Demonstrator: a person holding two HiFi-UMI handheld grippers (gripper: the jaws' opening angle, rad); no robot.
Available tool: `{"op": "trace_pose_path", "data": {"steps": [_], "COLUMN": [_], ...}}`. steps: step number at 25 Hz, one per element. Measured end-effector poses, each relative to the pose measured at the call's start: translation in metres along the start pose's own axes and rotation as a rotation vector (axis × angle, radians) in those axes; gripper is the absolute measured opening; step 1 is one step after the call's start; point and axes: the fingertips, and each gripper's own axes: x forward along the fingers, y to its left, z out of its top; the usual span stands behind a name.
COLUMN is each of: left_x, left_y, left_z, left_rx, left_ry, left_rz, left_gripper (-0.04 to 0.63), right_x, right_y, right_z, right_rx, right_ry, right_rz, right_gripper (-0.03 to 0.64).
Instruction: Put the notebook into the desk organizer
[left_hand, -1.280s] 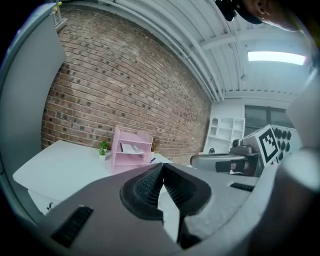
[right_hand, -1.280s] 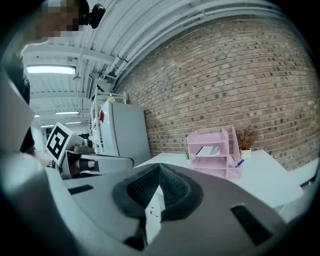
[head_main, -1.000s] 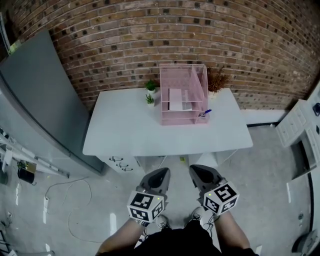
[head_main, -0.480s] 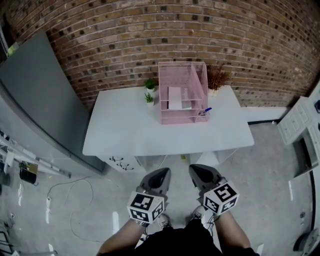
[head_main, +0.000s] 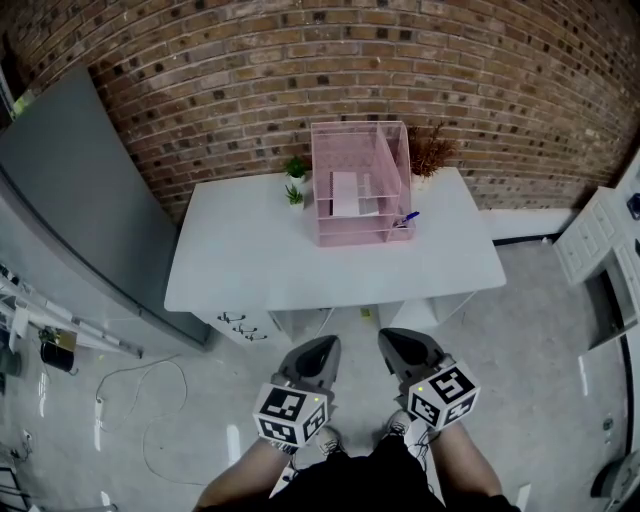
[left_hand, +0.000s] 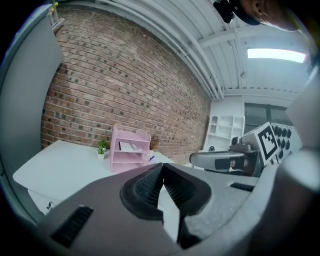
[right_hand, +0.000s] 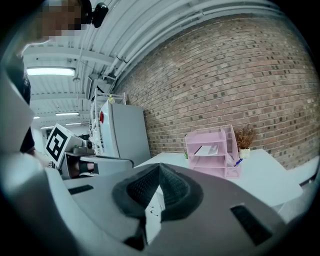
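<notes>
My left tool (left_hand: 161, 172) and right tool (right_hand: 159, 170) each have their jaws pressed together on nothing, held low in front of me, well apart from the bench (head_main: 260, 260). The notebook (head_main: 347, 193) seems to lie flat on a shelf inside the pink desk organizer (head_main: 395, 160), so I judge the placing done. Next needs only a check, no new grasp.

Open desk (head_main: 260, 265) before organizer (head_main: 350, 236), seemingly.
</notes>
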Motion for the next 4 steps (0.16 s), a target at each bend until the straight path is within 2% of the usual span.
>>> {"op": "trace_pose_path", "data": {"steps": [4], "left_x": [-0.0034], "left_y": [-0.0036], "left_z": [-0.0027], "left_rx": [0.002], "left_ry": [-0.004], "left_rz": [-0.003], "left_gripper": [0.006], "right_x": [-0.0041], "right_y": [0.0033], "right_z": [-0.0006], "right_rx": [-0.006], "right_ry": [-0.006], "right_rz": [0.001], "right_gripper": [0.003]}}
